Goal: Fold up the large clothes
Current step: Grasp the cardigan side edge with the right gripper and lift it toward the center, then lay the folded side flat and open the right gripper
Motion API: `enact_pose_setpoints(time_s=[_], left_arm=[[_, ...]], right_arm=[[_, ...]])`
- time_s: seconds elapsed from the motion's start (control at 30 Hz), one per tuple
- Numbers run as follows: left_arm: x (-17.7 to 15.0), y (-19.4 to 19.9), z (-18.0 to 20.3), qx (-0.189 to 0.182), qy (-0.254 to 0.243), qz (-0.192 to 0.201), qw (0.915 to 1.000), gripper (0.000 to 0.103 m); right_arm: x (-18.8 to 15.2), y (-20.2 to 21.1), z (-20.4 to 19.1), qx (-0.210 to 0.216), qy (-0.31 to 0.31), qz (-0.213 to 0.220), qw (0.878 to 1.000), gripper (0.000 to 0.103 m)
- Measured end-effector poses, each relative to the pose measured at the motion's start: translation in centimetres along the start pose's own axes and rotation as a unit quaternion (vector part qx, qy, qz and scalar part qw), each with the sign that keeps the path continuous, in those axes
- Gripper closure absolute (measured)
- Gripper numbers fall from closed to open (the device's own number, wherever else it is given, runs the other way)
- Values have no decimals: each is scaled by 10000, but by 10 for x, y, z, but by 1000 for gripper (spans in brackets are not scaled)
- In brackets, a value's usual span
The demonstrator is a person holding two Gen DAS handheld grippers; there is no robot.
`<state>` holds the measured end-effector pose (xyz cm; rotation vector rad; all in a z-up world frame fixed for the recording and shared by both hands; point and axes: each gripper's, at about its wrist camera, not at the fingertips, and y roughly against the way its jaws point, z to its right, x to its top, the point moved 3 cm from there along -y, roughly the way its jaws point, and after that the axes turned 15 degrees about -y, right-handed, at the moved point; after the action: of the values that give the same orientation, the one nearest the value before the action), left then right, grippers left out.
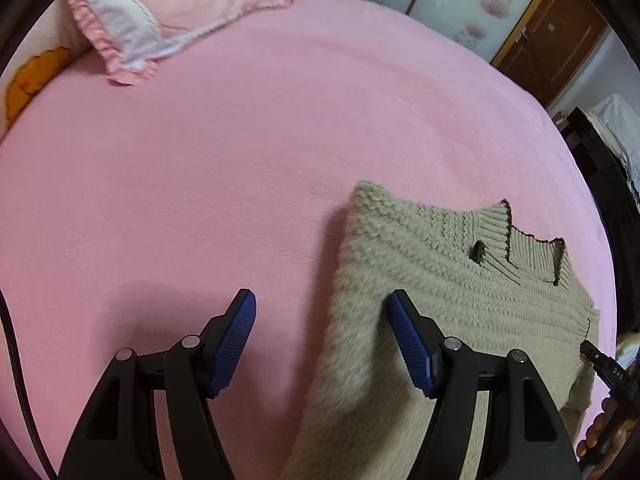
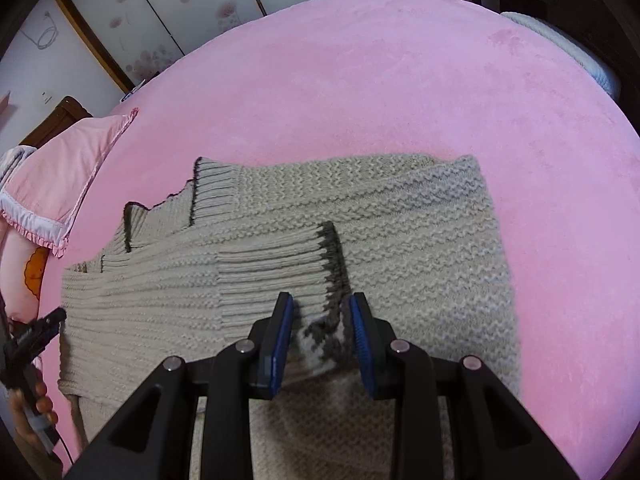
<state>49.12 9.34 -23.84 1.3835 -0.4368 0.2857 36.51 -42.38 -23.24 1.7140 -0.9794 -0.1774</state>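
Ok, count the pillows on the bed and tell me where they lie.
1 clearly: a pink frilled pillow at the far left corner of the bed. A cartoon-print cushion beside it might be a second, mostly cropped.

Left gripper (image 1: 322,338): fingers spread wide, blue pads facing each other, nothing between them; one finger over bare bed, the other over knit. Seen from the right wrist view, it sits at the far left edge, held by a bare hand (image 2: 34,408).

Right gripper (image 2: 321,330): fingers partly closed with knit fabric between the pads; whether they pinch it cannot be told. In the left wrist view, its tip shows at the right edge.
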Motion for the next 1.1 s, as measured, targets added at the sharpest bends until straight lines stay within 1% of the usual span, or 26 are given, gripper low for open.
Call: enact_pose_setpoints(time_s=[0.03,0.07,0.1,0.13,0.17,0.2,0.27,0.3,0.33,0.43,0.47,0.5,0.53,0.57,0.6,0.63,0.67,0.77,0.87,0.9,0.93,1.0,1.07,1.1], left_arm=[[2,-5,3,-30,-36,-37,10000,45],[4,-11,9,-123,-151,-86,9998,67],[6,-14,12,-184,-246,-125,9994,82],[8,-15,17,-38,-435,-171,9989,82],[9,-14,21,115,-593,-125,9981,88],[12,-11,24,239,-779,-75,9966,90],[17,-6,26,359,-993,25,9944,91],[19,-3,24,373,-1000,78,9943,92],[21,-1,21,376,-968,139,9945,92],[22,1,9,477,-802,371,9949,94],[19,1,7,548,-785,410,9946,94],[15,-1,6,660,-792,426,9938,97],[14,-5,3,822,-840,421,9922,98],[11,-10,1,1124,-928,385,9886,102],[7,-16,-4,1424,-994,293,9844,102],[1,-24,-13,1494,-966,158,9839,102],[-3,-28,-18,1481,-913,98,9847,102],[-8,-25,-27,1371,-746,230,9875,101],[-9,-13,-30,1345,-595,317,9886,100],[-8,-8,-31,1354,-544,359,9886,98],[-9,2,-31,1281,-490,458,9895,96],[-10,23,-26,1033,-472,671,9913,89],[-17,45,-14,783,-583,840,9917,86],[-19,51,-8,696,-643,857,9918,85]], right_arm=[[1,-3,-1,19,-22,9,10000,73],[3,-4,-1,42,-40,33,10000,73],[5,-5,-2,42,-38,53,10000,73],[5,-6,-2,35,-13,62,10000,73],[6,-8,-6,9,66,75,9999,71],[5,-9,-10,-46,185,103,9998,71],[2,-9,-22,-287,668,276,9970,77],[1,-7,-28,-413,880,428,9943,88],[0,-5,-31,-474,1013,560,9922,96],[1,5,-37,-260,1006,944,9901,97],[0,5,-40,-256,1038,1033,9889,97],[-3,3,-42,-329,1093,1122,9871,97],[-5,-3,-44,-434,1149,1123,9861,97],[-8,-12,-45,-624,1251,1103,9840,97],[-11,-20,-46,-830,1360,1106,9810,97],[-13,-25,-47,-941,1439,1119,9787,97],[-15,-28,-47,-1018,1512,1147,9765,97],[-17,-22,-51,-1155,1648,1213,9720,96],[-16,-12,-54,-1191,1663,1147,9721,95],[-16,-6,-54,-1152,1622,1135,9734,94],[-16,-1,-54,-1099,1587,1154,9744,94],[-21,17,-55,-927,1527,1243,9760,92],[-30,32,-58,-776,1533,1317,9763,89],[-34,40,-59,-692,1548,1341,9764,86]])
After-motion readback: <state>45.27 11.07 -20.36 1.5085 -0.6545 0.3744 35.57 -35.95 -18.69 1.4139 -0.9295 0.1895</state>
